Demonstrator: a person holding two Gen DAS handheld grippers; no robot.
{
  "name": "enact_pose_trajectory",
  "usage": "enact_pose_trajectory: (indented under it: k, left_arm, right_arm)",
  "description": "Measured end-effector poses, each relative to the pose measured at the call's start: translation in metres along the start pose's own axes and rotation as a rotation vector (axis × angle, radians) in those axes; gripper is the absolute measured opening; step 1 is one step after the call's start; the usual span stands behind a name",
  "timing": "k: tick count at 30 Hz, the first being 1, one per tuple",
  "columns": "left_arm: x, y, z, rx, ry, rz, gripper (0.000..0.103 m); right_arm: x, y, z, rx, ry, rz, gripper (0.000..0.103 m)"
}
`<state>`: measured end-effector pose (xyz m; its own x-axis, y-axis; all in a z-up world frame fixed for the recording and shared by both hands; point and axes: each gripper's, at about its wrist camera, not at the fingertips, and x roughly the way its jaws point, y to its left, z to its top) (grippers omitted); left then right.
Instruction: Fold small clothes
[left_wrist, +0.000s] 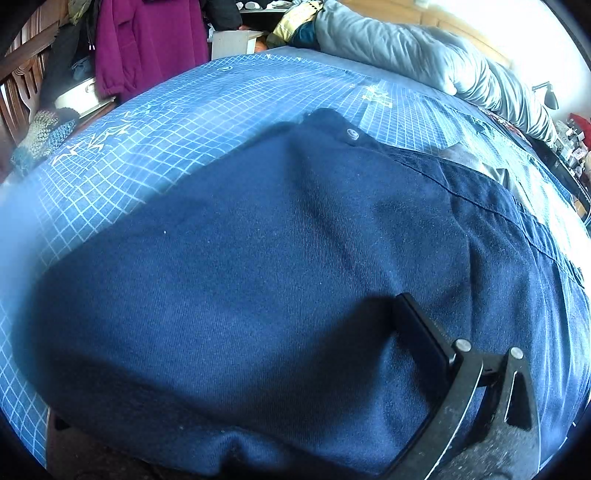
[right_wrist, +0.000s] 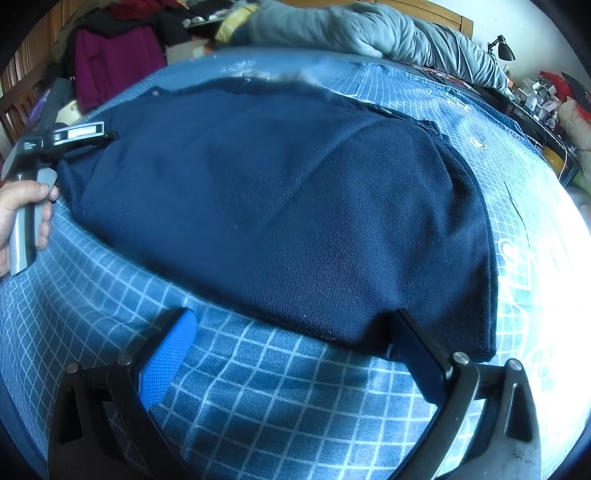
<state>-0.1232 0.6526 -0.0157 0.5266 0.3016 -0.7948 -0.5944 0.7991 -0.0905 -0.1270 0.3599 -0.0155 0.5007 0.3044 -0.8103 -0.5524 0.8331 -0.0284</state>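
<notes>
A navy blue garment (right_wrist: 288, 206) lies spread on a blue grid-patterned bedsheet (right_wrist: 277, 387); a metal snap button (left_wrist: 352, 134) shows near its far edge. My right gripper (right_wrist: 291, 332) is open, its fingers just short of the garment's near hem, the right finger (right_wrist: 421, 354) touching the cloth edge. My left gripper (right_wrist: 74, 136) is at the garment's left edge in the right wrist view. In the left wrist view the navy garment (left_wrist: 258, 277) covers the left finger; only the right finger (left_wrist: 421, 332) shows, lying on the cloth.
A grey duvet (right_wrist: 369, 33) is bunched along the far side of the bed. A purple coat (left_wrist: 147, 44) hangs beyond the left edge beside a wooden chair (left_wrist: 22, 74). A black lamp (right_wrist: 502, 48) and cluttered shelves stand at the right.
</notes>
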Motion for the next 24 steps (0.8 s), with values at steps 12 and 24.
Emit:
enact_pose_trajectory:
  k: [12,24]
  left_arm:
    - [-0.004,0.007,0.001,-0.026,0.004,-0.053,0.103]
    - [-0.016,0.068,-0.009,-0.338,-0.06,-0.322,0.029]
  right_arm:
    - [0.0,0.0,0.0,-0.001,0.002,-0.001,0.103]
    - [-0.068,0.033,0.03,-0.075,-0.126,0.08,0.093]
